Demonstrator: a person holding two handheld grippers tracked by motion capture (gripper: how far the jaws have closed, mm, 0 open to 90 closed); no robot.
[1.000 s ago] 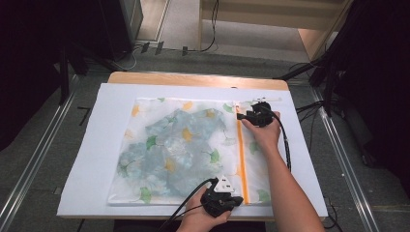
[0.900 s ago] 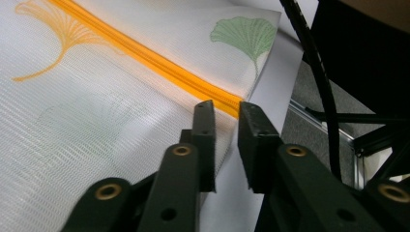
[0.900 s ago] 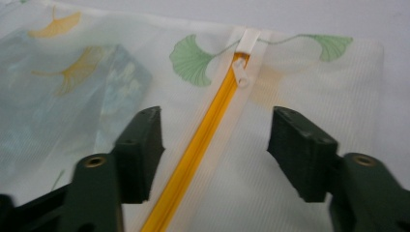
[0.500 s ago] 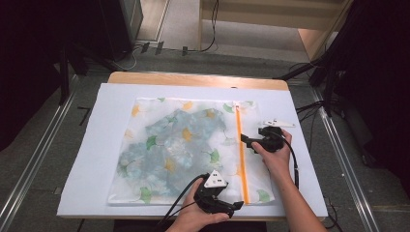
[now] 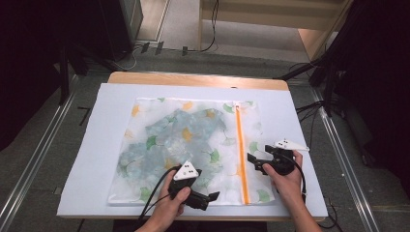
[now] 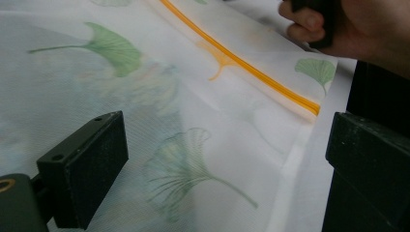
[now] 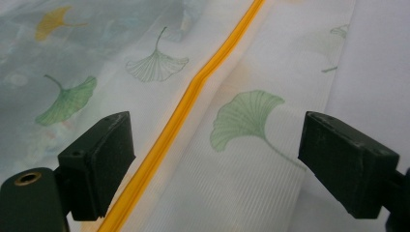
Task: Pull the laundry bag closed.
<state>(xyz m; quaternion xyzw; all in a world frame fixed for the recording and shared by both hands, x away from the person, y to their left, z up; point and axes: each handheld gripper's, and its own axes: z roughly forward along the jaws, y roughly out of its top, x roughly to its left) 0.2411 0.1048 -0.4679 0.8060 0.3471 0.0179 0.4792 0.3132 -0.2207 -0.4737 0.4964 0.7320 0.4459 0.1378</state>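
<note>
Left gripper (image 5: 211, 198) near front edge of bag (image 5: 193, 145), jaws wide apart, just opened, nothing between them. Right gripper (image 5: 252, 163) a bit farther, just beside orange zipper (image 5: 240, 154), jaws wide apart, holding nothing, hovering over zipper and green leaf print (image 7: 246, 118). Bag flat on white sheet (image 5: 96, 154), bluish cloth (image 5: 164, 140) showing inside. Sheet on wooden table (image 5: 193, 79).

Table surface: the flat mesh bag (image 5: 193, 145) lies low on the white sheet (image 5: 96, 159), nothing upright.
Sheet margins: bare all round.
Right side: right hand (image 5: 285, 179) beside the zipper (image 5: 240, 150).
</note>
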